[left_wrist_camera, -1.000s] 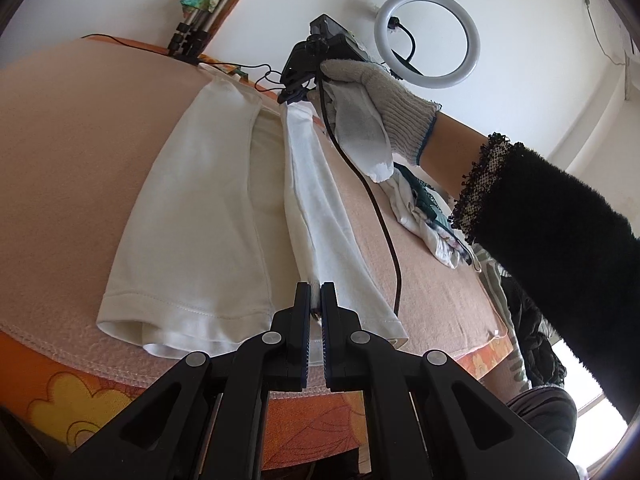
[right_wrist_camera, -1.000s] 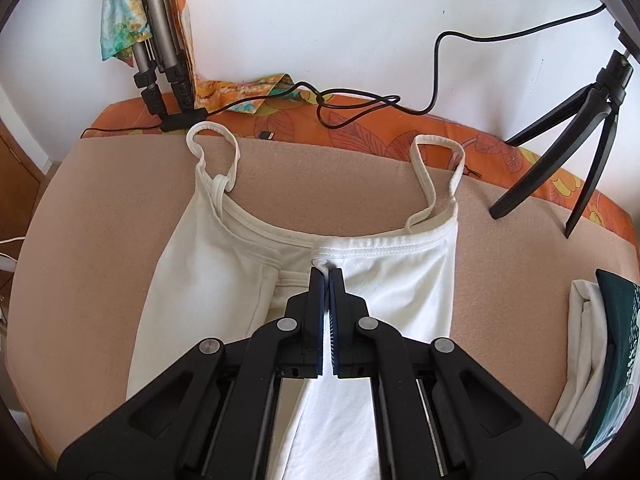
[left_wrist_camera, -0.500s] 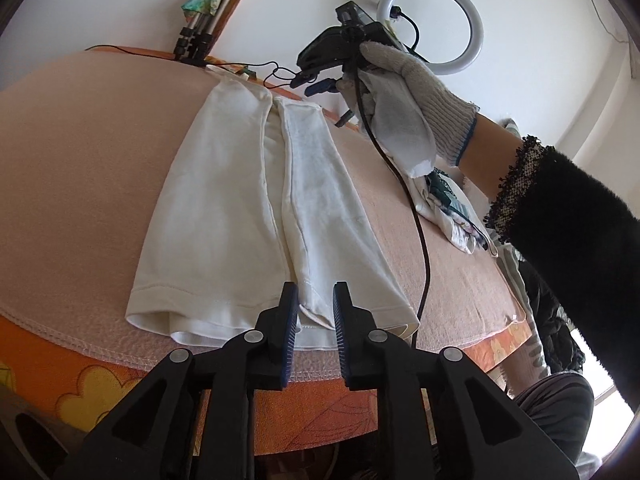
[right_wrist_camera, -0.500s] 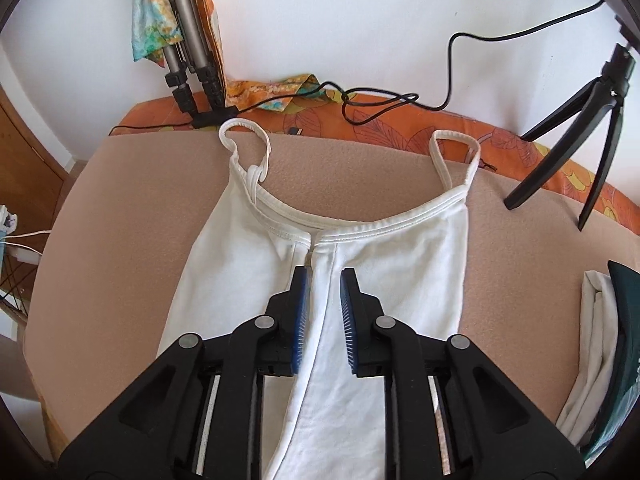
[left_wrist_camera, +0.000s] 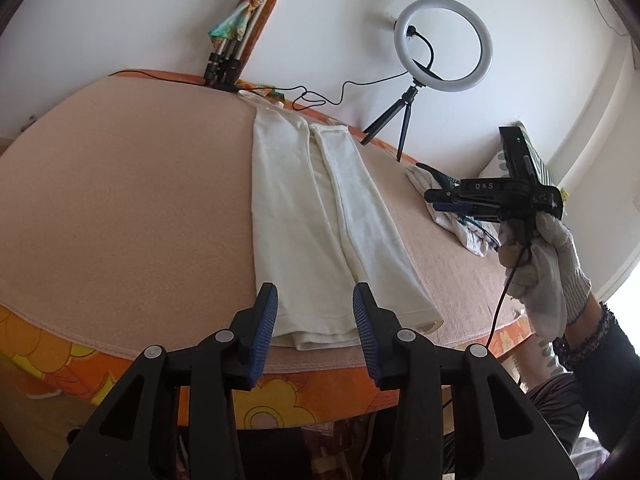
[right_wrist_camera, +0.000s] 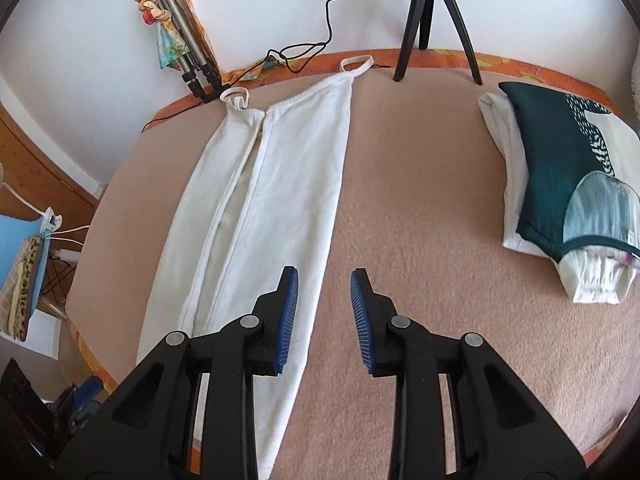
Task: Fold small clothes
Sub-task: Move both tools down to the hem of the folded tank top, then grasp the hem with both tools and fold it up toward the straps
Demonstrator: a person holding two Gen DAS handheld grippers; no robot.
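A white strappy top lies flat on the pink-covered table, both long sides folded in to a narrow strip; in the right wrist view the same top runs from the far straps to the near edge. My left gripper hovers over the top's near hem, jaws opening, nothing pinched between them. My right gripper hangs above bare cover just right of the top's edge, jaws opening and empty; in the left wrist view that right gripper sits in a gloved hand at the right.
A folded pile with a dark green garment lies at the table's right side. A ring light on a small tripod and a folded tripod stand at the far edge by the wall, with a black cable between them.
Both grippers let go of the top and opened. The right one swung away from the neckline to the right side of the table. The left one pulled back from the hem.
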